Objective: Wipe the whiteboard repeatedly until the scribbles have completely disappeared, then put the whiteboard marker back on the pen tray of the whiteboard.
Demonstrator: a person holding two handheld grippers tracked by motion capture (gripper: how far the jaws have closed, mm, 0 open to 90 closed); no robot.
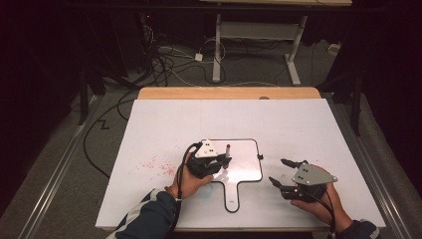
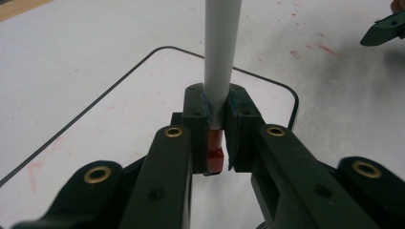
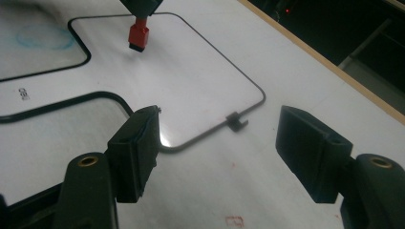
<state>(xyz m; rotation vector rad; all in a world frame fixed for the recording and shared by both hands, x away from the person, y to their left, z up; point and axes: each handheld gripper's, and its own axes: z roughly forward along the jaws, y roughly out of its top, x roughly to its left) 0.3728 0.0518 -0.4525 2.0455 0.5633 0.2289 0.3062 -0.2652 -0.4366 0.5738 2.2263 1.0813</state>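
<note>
Left gripper (image 2: pixel 217 126) clamps a marker (image 2: pixel 220 57), seemingly upright, over whiteboard (image 1: pixel 249 167); right gripper (image 3: pixel 217 152) gapes empty.

**Setting: dimly lit lab or recording workspace**

The bench (image 1: pixel 164 119) at frame centre carries a white cover sheet over a wooden top, visible along the far edge. Loose cables (image 1: pixel 164 62) lie tangled on the grey floor (image 1: pixel 249 69) at upper centre. A second table's white metal legs (image 1: pixel 217 50) stand behind. Surroundings at both frame sides are dark.
</note>
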